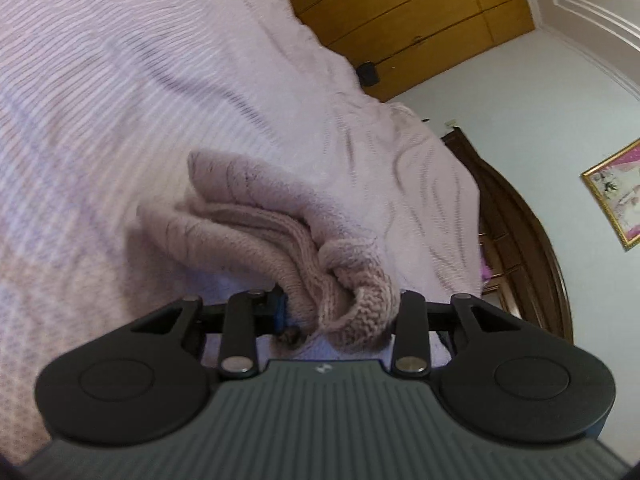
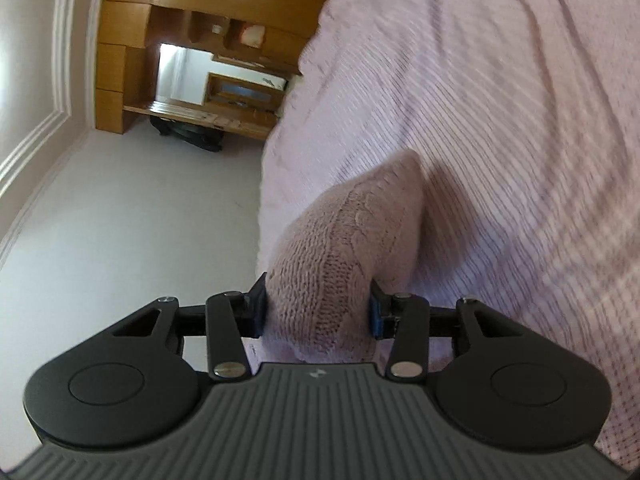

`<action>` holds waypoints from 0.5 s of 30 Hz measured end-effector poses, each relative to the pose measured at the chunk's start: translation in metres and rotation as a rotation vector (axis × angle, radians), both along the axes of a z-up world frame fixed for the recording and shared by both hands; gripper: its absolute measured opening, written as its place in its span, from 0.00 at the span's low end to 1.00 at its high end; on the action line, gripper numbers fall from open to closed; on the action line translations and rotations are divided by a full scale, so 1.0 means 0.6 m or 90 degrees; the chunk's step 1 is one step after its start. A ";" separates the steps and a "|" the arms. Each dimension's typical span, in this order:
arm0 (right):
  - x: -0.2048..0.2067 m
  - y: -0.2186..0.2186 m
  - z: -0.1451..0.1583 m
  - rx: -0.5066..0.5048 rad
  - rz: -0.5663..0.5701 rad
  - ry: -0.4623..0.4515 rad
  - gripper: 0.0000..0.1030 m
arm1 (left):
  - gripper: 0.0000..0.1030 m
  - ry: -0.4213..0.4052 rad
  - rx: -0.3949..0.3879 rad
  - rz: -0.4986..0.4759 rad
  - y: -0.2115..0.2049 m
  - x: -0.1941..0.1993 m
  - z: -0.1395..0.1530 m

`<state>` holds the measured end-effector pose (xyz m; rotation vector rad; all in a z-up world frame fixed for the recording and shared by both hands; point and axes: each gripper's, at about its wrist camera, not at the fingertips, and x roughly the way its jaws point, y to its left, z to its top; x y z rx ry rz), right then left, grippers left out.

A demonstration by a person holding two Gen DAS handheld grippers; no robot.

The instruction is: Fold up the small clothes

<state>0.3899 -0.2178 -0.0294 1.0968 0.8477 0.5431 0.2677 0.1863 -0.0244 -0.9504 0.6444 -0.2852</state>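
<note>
While both tools are lifted off the bed, the left gripper [image 1: 338, 312] has its blue-padded fingers [image 1: 281, 309] pinched on a bunched, rolled edge of the dusty-pink cable-knit garment [image 1: 256, 220], whose folds hang out over the pale pink ribbed bedspread [image 1: 100, 80]. Behind it run wooden wardrobe doors [image 1: 400, 12] and a gilt-framed picture [image 1: 616, 192]. Further right, the right gripper [image 2: 316, 316] is clamped on another thick fold of the same knit [image 2: 340, 256], above the bedspread's edge [image 2: 500, 120].

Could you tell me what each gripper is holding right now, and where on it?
Both hold the pink knit garment: left gripper on a bunched edge, right gripper around a folded end.
</note>
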 end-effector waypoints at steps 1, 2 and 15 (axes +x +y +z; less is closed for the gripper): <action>0.005 -0.006 0.012 0.000 -0.003 -0.008 0.48 | 0.36 -0.004 0.001 -0.002 -0.004 0.009 0.011; 0.014 -0.014 0.027 0.002 -0.008 -0.016 0.48 | 0.36 -0.008 -0.003 -0.004 -0.017 0.021 0.023; 0.149 -0.116 0.128 0.007 -0.078 -0.137 0.48 | 0.36 -0.118 0.017 -0.050 -0.111 0.206 0.149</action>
